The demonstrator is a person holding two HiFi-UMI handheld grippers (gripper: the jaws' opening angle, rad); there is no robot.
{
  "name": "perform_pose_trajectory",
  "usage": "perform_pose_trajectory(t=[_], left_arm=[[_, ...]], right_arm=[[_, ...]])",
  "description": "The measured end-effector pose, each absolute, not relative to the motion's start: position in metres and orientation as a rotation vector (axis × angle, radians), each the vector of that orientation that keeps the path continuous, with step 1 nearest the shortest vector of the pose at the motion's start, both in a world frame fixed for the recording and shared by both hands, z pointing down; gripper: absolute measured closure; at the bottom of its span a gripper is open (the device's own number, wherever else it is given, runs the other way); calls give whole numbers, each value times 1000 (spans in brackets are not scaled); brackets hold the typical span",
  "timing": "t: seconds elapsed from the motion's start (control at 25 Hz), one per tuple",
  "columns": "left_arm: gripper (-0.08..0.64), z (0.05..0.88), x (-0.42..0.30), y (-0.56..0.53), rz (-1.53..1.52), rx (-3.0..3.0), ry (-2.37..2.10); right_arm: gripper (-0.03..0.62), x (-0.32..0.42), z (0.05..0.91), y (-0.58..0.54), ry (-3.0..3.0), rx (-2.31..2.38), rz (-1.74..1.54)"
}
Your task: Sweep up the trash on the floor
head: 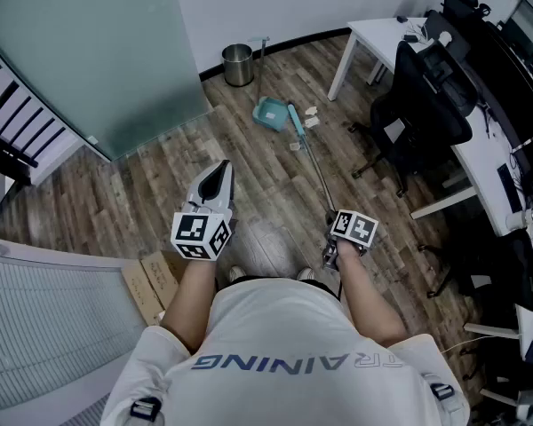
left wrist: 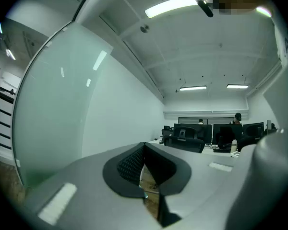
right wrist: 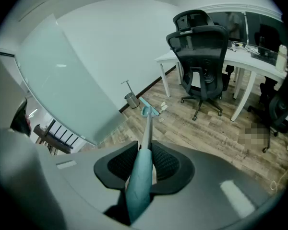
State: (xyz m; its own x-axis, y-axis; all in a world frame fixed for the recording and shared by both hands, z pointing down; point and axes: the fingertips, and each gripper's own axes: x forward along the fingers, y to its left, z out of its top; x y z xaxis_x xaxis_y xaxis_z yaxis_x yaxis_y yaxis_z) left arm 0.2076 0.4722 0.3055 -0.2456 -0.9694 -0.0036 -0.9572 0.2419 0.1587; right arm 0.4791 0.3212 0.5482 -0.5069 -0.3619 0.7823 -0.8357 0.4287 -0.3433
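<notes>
Pale paper trash scraps (head: 312, 112) lie on the far wood floor (head: 249, 202) beside the teal dustpan (head: 268, 112). Right gripper (right wrist: 143, 164) clenches the teal long-handled broom (right wrist: 138, 188) for reach; left gripper (left wrist: 144, 169) is closed, empty.

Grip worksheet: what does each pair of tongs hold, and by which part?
Right tongs clamp the long metal broom by its teal handle grip; left tongs are shut, empty.

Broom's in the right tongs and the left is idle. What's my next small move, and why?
Probably draw the broom head across the paper scraps toward the dustpan. The right tongs are shut on the broom handle, and the scraps lie loose on the head's far side from the pan.
</notes>
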Motion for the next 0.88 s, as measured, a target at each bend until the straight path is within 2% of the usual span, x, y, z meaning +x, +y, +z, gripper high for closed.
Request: perform_pose_trajectory(t=[0.88], left_arm=[[558, 306, 169, 496, -239, 1861, -2390]], right_arm=[[485, 452, 555, 339, -2045, 1032, 1041]])
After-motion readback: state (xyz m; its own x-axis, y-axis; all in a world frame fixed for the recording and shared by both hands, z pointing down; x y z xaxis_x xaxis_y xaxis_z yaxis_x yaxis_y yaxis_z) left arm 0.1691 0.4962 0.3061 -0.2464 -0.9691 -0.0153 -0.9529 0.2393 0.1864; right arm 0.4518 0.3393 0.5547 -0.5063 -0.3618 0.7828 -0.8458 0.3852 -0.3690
